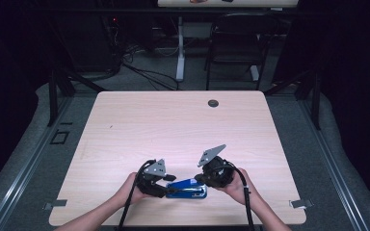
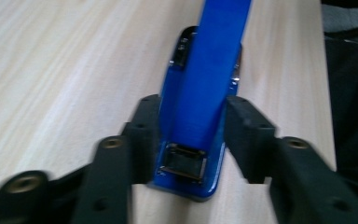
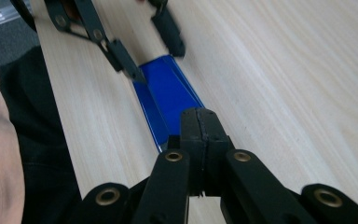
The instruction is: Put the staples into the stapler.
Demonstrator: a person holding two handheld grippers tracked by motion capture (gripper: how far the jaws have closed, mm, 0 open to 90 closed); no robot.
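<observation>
A blue stapler (image 1: 187,188) lies flat on the wooden table (image 1: 173,125) near its front edge, between my two grippers. My left gripper (image 1: 167,186) is open and straddles the stapler's left end. In the left gripper view the stapler (image 2: 205,84) runs away between the fingers (image 2: 144,135), with a thin gap at the right one. My right gripper (image 1: 200,179) is at the stapler's right end. In the right gripper view its jaws (image 3: 200,126) are shut together, resting on the end of the stapler (image 3: 168,93). The left gripper (image 3: 151,53) shows at the far end.
A person's hands (image 1: 125,190) and forearms come in from the bottom edge. The table has a round cable hole (image 1: 213,103) at its back. Behind it stand a black chair (image 1: 236,38) and another desk's white leg (image 1: 179,48), with cables on the floor.
</observation>
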